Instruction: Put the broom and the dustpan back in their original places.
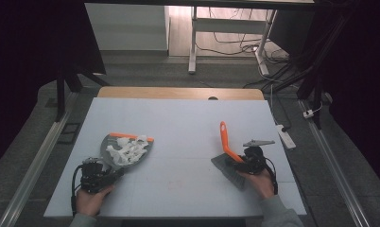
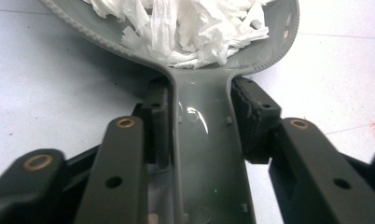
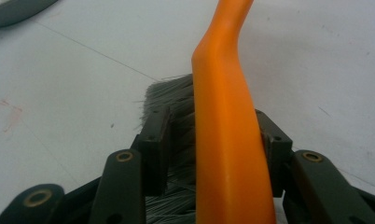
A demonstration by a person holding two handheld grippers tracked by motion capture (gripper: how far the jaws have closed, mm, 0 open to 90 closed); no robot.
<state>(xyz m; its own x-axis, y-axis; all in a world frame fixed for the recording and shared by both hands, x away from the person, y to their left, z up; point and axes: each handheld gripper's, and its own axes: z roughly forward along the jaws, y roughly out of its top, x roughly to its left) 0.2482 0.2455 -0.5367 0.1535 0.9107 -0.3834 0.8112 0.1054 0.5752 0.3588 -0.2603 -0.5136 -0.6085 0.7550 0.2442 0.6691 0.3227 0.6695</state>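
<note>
Between the left gripper's (image 2: 202,116) jaws we see the flat handle of the grey plastic dustpan with an orange front lip (image 2: 202,154), its pan lying just ahead of the jaw tips on the pale blue-white surface (image 1: 178,127) and heaped with torn white paper scraps (image 2: 195,28). The pads flank the handle closely on both sides, but we cannot tell whether they press on it or merely stand against it. Between the right gripper's (image 3: 213,135) jaws runs the orange plastic handle of the hand brush (image 3: 223,140), its grey bristles (image 3: 171,93) fanned out under and ahead of the jaws. These jaws are spread: one pad sits against the handle's side, while the other stands clear of it with only bristles in the gap, so we do not read this as a grip. We judge the sweeping to be finished, since the scraps sit in the pan and none show loose around either pair of jaws, and the step in hand to be setting both tools down. The next move calls for drawing the right jaws straight back off the brush without snagging its bristles, then freeing the dustpan handle gently so that no paper spills.
</note>
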